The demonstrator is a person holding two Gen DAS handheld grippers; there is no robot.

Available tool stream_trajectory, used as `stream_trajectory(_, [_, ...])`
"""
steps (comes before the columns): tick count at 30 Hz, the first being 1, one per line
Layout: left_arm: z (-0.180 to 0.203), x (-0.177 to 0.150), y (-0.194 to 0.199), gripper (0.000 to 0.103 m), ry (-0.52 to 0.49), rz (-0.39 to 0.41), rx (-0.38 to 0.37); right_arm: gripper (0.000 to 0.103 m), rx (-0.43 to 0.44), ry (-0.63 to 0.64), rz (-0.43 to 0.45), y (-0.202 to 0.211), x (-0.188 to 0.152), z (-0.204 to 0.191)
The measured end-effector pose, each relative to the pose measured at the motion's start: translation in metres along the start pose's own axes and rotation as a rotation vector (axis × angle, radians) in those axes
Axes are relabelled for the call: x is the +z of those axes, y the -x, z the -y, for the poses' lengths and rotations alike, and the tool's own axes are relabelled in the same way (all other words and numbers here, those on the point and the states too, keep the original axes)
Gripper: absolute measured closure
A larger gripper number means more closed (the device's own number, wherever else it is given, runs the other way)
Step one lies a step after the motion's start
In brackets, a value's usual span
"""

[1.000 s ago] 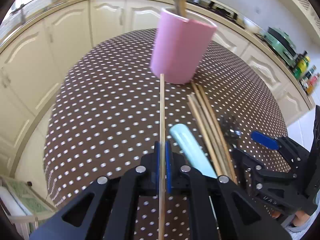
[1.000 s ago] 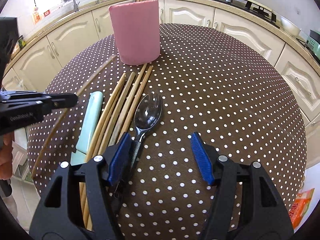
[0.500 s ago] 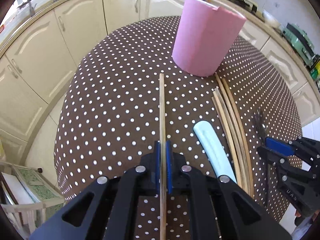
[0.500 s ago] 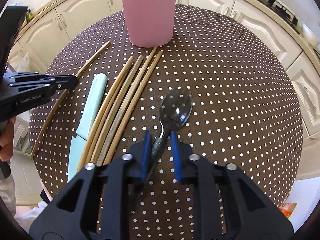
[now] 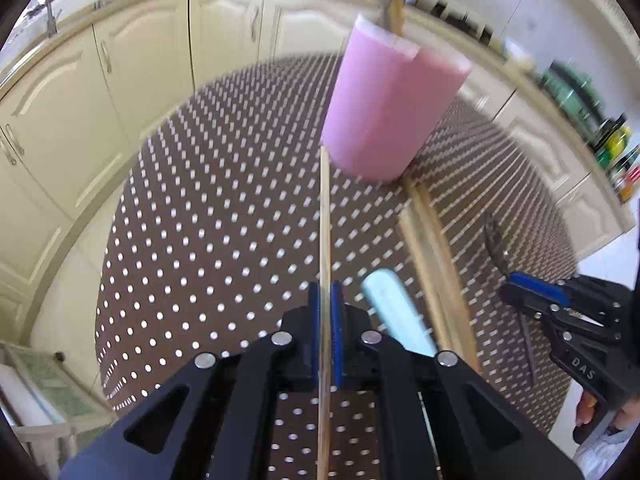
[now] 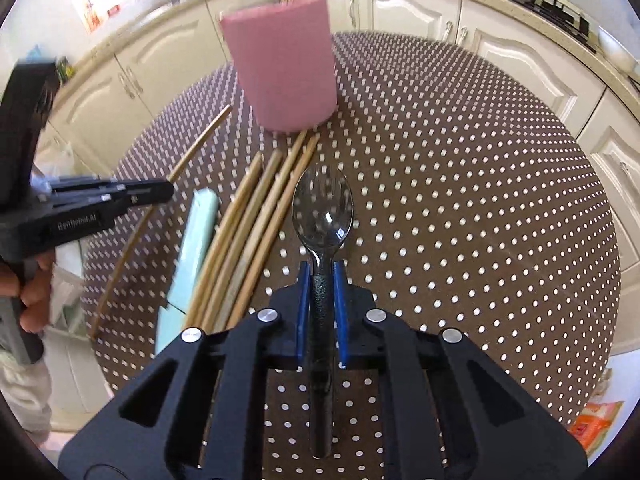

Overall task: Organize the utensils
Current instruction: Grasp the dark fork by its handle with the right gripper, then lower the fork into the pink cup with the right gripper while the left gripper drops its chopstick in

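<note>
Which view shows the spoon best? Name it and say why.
The right wrist view: the spoon sits centred, bowl facing the camera, handle clamped in the right gripper. The left wrist view shows it only edge-on and blurred at right.

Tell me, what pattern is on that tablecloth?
Dark brown with small white polka dots; the tablecloth shows best in the right wrist view.
</note>
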State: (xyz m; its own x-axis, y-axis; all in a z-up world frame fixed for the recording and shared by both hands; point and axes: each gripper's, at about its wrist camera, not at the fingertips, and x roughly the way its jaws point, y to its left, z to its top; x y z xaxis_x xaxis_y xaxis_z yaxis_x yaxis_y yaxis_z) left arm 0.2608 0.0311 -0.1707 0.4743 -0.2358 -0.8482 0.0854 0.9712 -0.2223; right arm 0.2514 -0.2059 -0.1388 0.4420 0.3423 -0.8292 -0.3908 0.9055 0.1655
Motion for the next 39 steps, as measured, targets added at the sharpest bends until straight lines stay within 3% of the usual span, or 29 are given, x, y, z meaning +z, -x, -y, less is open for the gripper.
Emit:
stream_trajectory(7, [0.008,0.000,0.053,0.098,0.010,0.250,-0.071,0.091,0.096,-0.061,0.218,0.045,0.011,0.009])
stream_trajectory(15, [0.034,0.008,0.109,0.098,-0.058,0.532,-0.141,0.091,0.171,-0.059,0.422,0.081,0.031,0.006])
stream_trajectory(21, [0.053,0.027,0.130,0.098,-0.071,0.730,-0.212,0.091,0.189,-0.069,0.554,0.090,0.062,0.002])
stream_trajectory(26, [0.061,0.049,0.134,0.098,-0.079,0.883,-0.214,0.091,0.183,-0.086,0.672,0.088,0.091,-0.002])
stream_trajectory(39, [0.050,0.103,0.111,0.098,0.000,1.041,-0.213,0.091,0.200,-0.145,0.778,0.057,0.145,0.012])
